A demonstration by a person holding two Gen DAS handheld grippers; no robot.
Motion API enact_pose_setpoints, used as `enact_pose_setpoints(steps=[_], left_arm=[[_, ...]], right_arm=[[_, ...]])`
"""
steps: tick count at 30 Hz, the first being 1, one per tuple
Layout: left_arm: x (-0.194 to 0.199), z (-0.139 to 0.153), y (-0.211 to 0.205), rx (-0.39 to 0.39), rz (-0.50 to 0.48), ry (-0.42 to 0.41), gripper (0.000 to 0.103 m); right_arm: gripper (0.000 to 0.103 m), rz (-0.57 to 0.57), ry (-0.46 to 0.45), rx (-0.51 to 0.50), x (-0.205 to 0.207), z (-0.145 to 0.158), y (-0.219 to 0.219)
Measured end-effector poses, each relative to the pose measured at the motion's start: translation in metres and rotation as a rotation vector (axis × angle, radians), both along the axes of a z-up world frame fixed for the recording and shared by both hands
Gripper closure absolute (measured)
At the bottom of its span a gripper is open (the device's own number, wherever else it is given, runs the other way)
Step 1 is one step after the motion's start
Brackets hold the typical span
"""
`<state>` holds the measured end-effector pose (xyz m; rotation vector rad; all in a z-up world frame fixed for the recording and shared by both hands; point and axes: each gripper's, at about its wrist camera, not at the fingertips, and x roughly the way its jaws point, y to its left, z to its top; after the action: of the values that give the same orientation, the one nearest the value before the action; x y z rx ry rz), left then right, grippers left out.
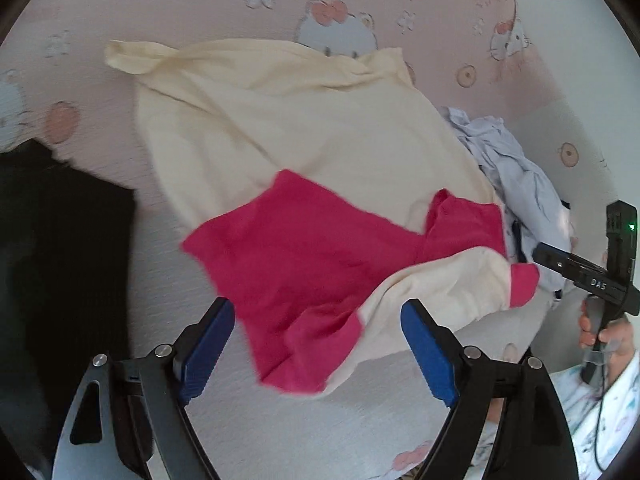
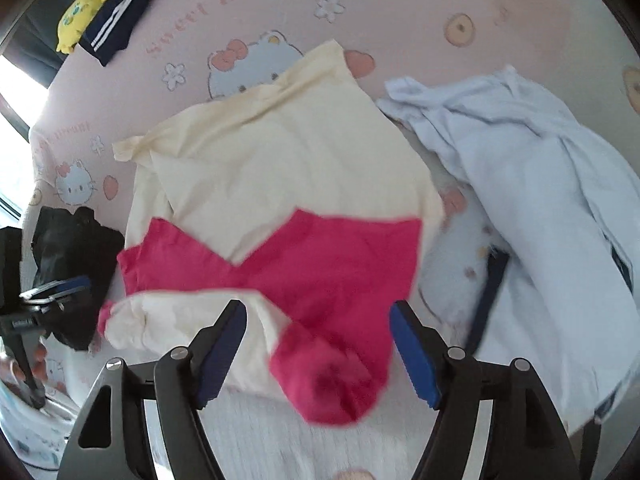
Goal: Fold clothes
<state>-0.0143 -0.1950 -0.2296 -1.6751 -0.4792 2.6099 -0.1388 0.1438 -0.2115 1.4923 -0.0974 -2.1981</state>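
Pink printed bedsheet (image 1: 180, 8) under soft cream-and-magenta shirt (image 1: 280, 128); left gripper (image 1: 318, 344) and right gripper (image 2: 318, 344) wide, empty.

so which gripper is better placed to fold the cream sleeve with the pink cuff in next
Probably left: the cream sleeve stretches toward the shirt's edge beside the open left gripper; the right gripper, also open, hovers over the pink end.

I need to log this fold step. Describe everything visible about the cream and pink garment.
The cream and pink garment is soft knit fabric: cream body, hot-pink yoke and cuffs. It lies partly folded on the pink cartoon bedsheet, one cream sleeve laid across the near edge, wrinkled. Its side abuts the pale blue garment. Neither claw grips it.
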Motion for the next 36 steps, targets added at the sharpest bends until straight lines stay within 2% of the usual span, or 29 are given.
enact_pose_setpoints(steps=[6,10,13,15,17,18,19,20,21,23,26,31,36], left_arm=[[0.033,-0.016,-0.003,0.124,0.065,0.048,0.018],[0.038,-0.031,-0.004,0.203,0.115,0.046,0.018],[0.033,-0.041,0.006,0.18,0.084,0.041,0.018],[0.028,-0.046,0.012,0.139,0.064,0.034,0.019],[0.025,-0.05,0.013,0.127,0.085,0.028,0.019],[0.023,-0.052,0.011,0.141,0.106,0.029,0.02],[0.021,-0.055,0.009,0.152,0.128,0.028,0.026],[0.019,-0.057,0.006,0.158,0.149,0.026,0.038],[0.017,-0.059,0.004,0.158,0.159,0.022,0.043],[0.012,-0.062,0.001,0.155,0.178,0.015,0.056],[0.005,-0.062,0.005,0.094,0.164,0.015,0.06],[-0.011,-0.071,0.021,-0.113,0.113,-0.022,0.06],[-0.021,-0.083,0.03,-0.191,0.122,-0.042,0.056]], right_arm=[[0.03,-0.042,-0.061,-0.022,0.014,-0.016,0.025],[0.03,-0.002,-0.003,-0.018,0.027,-0.016,0.018],[0.03,0.086,0.06,0.003,0.04,-0.014,0.005],[0.03,0.142,0.058,0.043,0.044,-0.02,-0.005],[0.031,0.156,0.063,0.089,0.044,-0.028,-0.014],[0.041,0.156,0.063,0.096,0.042,-0.031,-0.017],[0.051,0.153,0.062,0.103,0.04,-0.033,-0.019],[0.068,0.135,0.056,0.112,0.036,-0.036,-0.02],[0.076,0.108,0.046,0.116,0.031,-0.037,-0.018],[0.077,0.057,0.003,0.07,0.023,-0.039,-0.013],[0.077,0.006,-0.022,0.05,0.011,-0.041,-0.011],[0.077,0.011,-0.073,0.169,-0.005,-0.062,-0.03],[0.078,-0.022,-0.125,0.163,-0.015,-0.07,-0.03]])
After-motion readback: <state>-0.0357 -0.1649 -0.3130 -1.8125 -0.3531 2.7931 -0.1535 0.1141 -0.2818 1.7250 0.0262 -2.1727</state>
